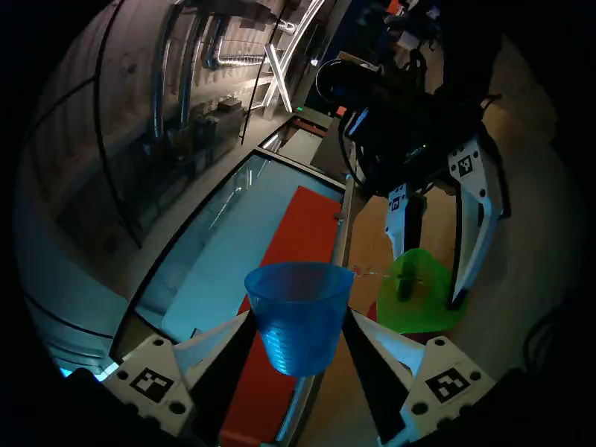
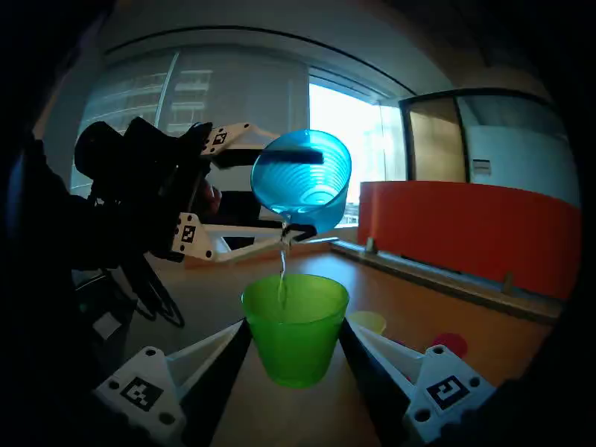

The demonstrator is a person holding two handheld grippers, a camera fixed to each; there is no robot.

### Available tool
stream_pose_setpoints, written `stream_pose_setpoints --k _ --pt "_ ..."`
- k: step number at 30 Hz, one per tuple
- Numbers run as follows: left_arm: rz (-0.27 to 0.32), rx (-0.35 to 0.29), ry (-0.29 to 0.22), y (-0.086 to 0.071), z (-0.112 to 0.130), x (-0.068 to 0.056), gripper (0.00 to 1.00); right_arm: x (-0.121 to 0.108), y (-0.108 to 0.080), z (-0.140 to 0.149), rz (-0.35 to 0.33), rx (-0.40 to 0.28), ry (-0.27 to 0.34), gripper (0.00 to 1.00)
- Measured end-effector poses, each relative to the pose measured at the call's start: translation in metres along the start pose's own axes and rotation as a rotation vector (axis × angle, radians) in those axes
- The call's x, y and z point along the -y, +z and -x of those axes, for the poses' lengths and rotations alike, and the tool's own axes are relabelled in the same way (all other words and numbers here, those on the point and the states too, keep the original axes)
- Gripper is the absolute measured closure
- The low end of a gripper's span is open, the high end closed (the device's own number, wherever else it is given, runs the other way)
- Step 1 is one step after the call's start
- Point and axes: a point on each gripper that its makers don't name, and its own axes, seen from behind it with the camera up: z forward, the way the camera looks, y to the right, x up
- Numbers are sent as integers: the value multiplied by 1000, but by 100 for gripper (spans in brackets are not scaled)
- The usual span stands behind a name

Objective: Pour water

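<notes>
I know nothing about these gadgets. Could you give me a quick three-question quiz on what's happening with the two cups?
1. True or false: the blue cup is tilted above the green cup.
2. What runs between the two cups? A) a straw B) a thin stream of water C) a spoon
3. Fill in the blank: the left hand-held gripper holds the ____ cup.

Key: 1 true; 2 B; 3 blue.
</notes>
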Motion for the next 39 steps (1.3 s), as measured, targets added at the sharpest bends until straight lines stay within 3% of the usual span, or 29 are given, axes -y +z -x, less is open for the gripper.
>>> stream_pose_setpoints --k 39 --pt "-18 -12 75 -1 -10 7 20 2 -1 -7 1 -11 -7 14"
